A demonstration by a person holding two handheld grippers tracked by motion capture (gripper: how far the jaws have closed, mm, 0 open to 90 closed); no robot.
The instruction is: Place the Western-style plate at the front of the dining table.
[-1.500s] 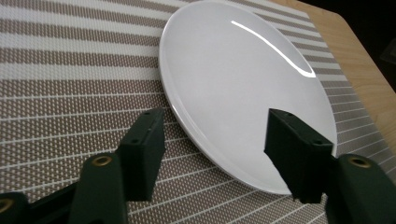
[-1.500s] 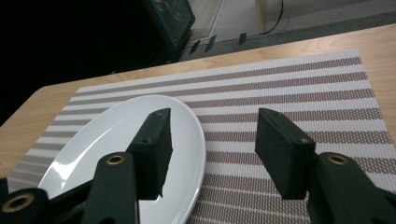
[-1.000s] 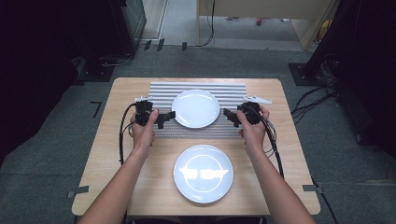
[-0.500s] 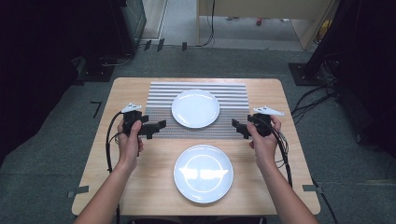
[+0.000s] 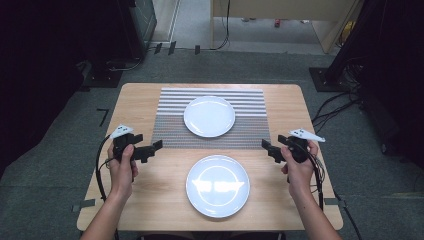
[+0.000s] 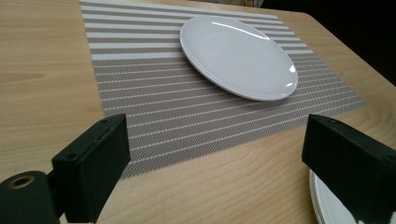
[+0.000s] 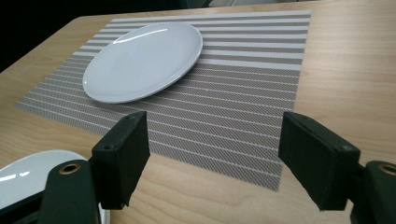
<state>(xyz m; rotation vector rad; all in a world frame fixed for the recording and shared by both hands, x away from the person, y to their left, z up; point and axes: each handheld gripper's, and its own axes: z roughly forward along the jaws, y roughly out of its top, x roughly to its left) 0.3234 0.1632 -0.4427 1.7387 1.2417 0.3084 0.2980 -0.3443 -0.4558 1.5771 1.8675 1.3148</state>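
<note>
The left gripper (image 5: 156, 146) and right gripper (image 5: 267, 147) hover over the desk (image 5: 140, 195), jaws wide apart and empty; the left's have just been opening. Between them, on bare wood, lies the near plate (image 5: 217, 185). The smaller far plate (image 5: 209, 116) sits on the striped placemat (image 5: 170, 125).

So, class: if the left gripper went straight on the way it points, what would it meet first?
Probably the striped placemat: the left gripper, jaws open, aims across bare table at it, though height is unclear.

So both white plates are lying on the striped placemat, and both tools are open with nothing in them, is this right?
Not quite. Only the far plate lies on the striped placemat; the near plate sits on the bare wooden table, as the high view shows. The left tool and right tool are indeed open and empty.
</note>
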